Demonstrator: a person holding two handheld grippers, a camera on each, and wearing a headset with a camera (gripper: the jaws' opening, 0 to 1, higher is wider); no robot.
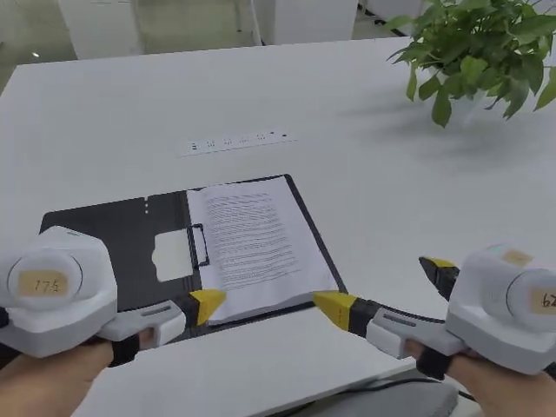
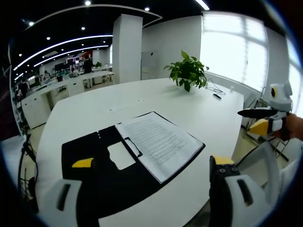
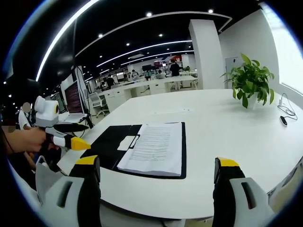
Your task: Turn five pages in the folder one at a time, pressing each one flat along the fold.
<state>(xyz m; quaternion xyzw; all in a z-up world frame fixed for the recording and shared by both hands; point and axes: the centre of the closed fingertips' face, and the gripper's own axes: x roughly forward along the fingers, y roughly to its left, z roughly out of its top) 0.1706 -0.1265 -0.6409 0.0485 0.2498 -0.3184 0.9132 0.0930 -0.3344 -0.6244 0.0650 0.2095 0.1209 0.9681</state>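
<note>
Jaws of left gripper (image 2: 151, 162) and right gripper (image 1: 387, 286) gaped empty, folder (image 1: 113, 234) just ahead, seemingly poised to catch its top page (image 1: 252, 239).

The thin black folder (image 1: 104, 230) in front of me lies opened flat on the white table (image 1: 391, 174), close to its near edge and turned slightly askew. Its left half is bare black cover with a small white rectangular patch (image 1: 171, 257) (a label or a pocket, I cannot tell which) beside a black clip (image 1: 200, 245) at the fold. On its right half rests a stack of white pages (image 1: 252, 239) covered in dense printed text, the top sheet lying flat with a narrow black margin showing along its right side.
</note>
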